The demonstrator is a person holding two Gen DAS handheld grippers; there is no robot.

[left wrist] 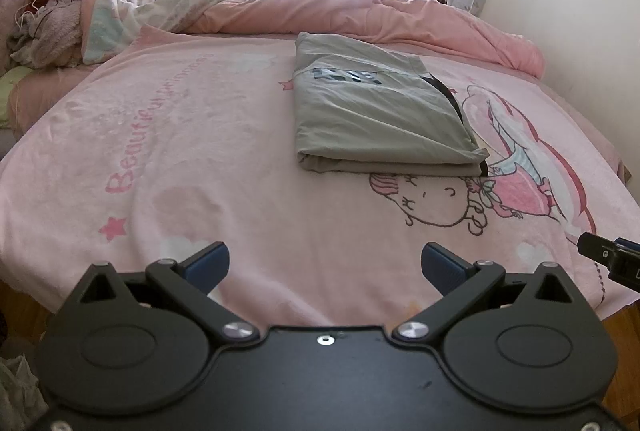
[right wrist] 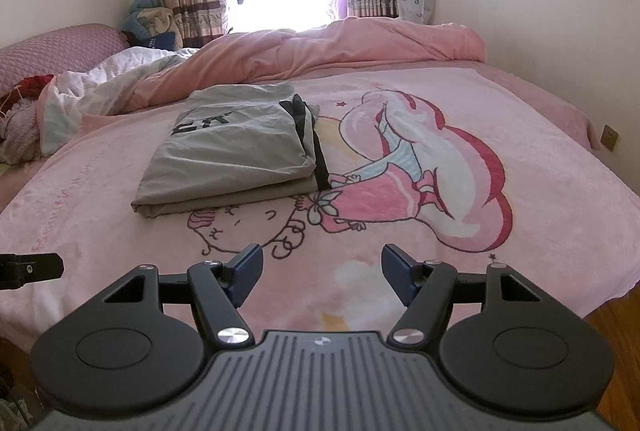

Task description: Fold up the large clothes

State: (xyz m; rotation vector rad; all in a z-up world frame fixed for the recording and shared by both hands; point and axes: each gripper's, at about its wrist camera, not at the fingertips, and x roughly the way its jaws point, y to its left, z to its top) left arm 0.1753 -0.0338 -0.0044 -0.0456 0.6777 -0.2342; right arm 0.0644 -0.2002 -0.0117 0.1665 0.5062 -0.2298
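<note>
Bed under pink cartoon-print fleece blanket (left wrist: 208,167); folded grey fabric garment with black trim (left wrist: 372,115) lies mid-bed, toward far edge. Left gripper (left wrist: 325,265) and right gripper (right wrist: 322,273) at near edge, jaws wide apart, holding nothing.

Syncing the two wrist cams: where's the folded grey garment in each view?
Left wrist: folded grey garment right of center, mid-frame.
Right wrist: folded grey garment left of center, mid-frame.
Shared landmark: the cartoon girl print on the pink blanket, touching its near right corner.
</note>
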